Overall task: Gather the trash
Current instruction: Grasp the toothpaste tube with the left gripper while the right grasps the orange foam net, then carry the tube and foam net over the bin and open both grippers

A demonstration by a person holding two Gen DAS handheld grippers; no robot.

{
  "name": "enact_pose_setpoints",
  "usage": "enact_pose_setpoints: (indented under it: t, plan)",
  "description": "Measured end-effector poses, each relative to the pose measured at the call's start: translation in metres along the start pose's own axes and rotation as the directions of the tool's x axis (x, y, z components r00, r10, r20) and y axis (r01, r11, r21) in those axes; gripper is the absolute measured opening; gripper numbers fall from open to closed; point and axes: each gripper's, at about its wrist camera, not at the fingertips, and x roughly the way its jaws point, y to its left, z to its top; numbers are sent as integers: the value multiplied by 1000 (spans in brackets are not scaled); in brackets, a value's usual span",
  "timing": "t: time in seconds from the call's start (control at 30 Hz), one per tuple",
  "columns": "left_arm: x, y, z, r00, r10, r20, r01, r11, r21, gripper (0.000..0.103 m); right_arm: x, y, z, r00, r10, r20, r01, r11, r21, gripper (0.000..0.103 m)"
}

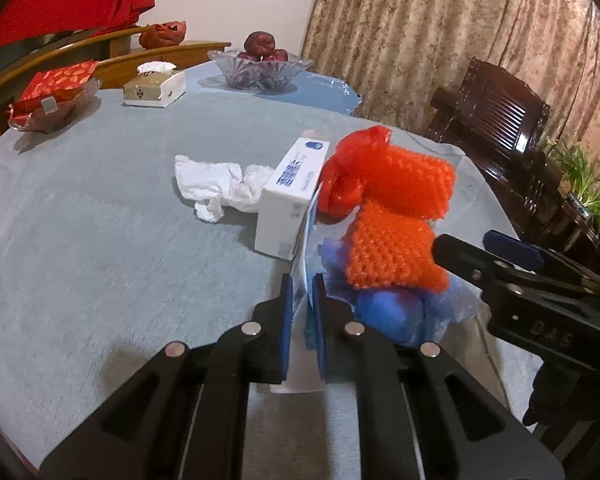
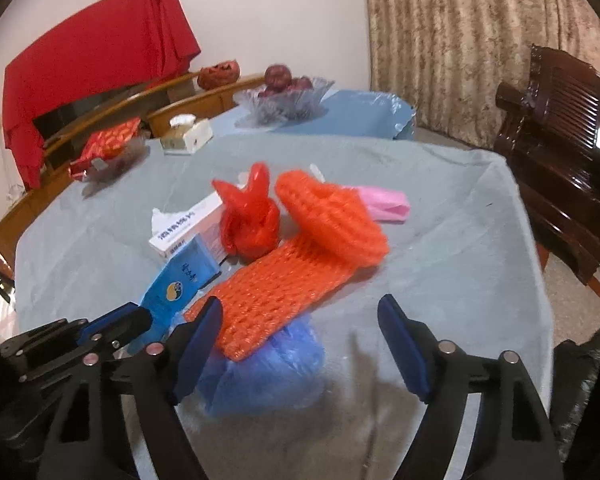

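The big table (image 2: 460, 208) wears a grey-blue cloth, and the trash sits in a heap near its middle. The biggest piece is the orange foam net (image 2: 284, 284), a long bumpy strip. Its long side runs from the near left up to the far right, where it curls into a roll. Its near end lies on a crumpled blue plastic bag (image 2: 272, 364), just in front of the right gripper (image 2: 300, 344). The right gripper's fingers (image 2: 400, 344) are spread wide and hold nothing, and the net's near end sits just ahead of the gap, over by the left finger. So the right hand looks best placed to take the net or the blue bag.

Behind the net stands a knotted red bag (image 2: 250, 220), with a pink bag (image 2: 384, 202) to the far right. A white box (image 1: 290, 200) lies to the left, with crumpled white tissue (image 1: 216, 184) beside it.

The left gripper (image 1: 302, 312) has its fingers pressed shut on a flat blue packet (image 2: 180, 284), holding it on edge just left of the net.
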Motion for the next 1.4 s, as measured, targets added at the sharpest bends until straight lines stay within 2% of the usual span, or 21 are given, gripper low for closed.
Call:
enact_pose_setpoints:
  t: [0.13,0.2,0.27,0.3,0.37,0.43,0.5,0.8,1.13,1.4]
  plan:
    - [1,2,-1,1000,0,3,0,1000,7,9,16,3,0,999,18,-45,-18,1000,5,66]
    - [3,3,-1,1000,-4,-3,4,1000,1,10,20,5,-1,998,40,-55,-40,999,7,55]
    - [6,3,0,1000,-5,-9,5,1000,-4,11,21,6,0,995,75,-58,-75,997,6,32]
    - [7,2,-1,1000,-6,-11,6,1000,-4,11,20,7,0,995,84,-58,-84,996,3,29]
    - [7,-1,-1,1000,-6,-12,6,1000,2,10,15,9,0,995,87,-44,-87,996,-17,16]
    - [5,-3,0,1000,-6,-9,6,1000,5,10,9,7,1,995,98,-33,-98,995,-13,10]
    - [1,-6,1,1000,-16,-3,16,1000,8,9,-1,2,3,993,120,-11,-120,993,2,10]
    - [-23,-26,7,997,-69,27,68,997,40,6,-47,-8,2,992,120,35,-120,993,-6,10]
    - [-59,-64,6,989,-139,48,135,988,73,5,-100,-28,-2,993,76,92,-77,997,7,9]
    - [-71,-94,8,980,-191,58,185,978,100,4,-129,-41,-8,991,37,125,-38,999,3,9]
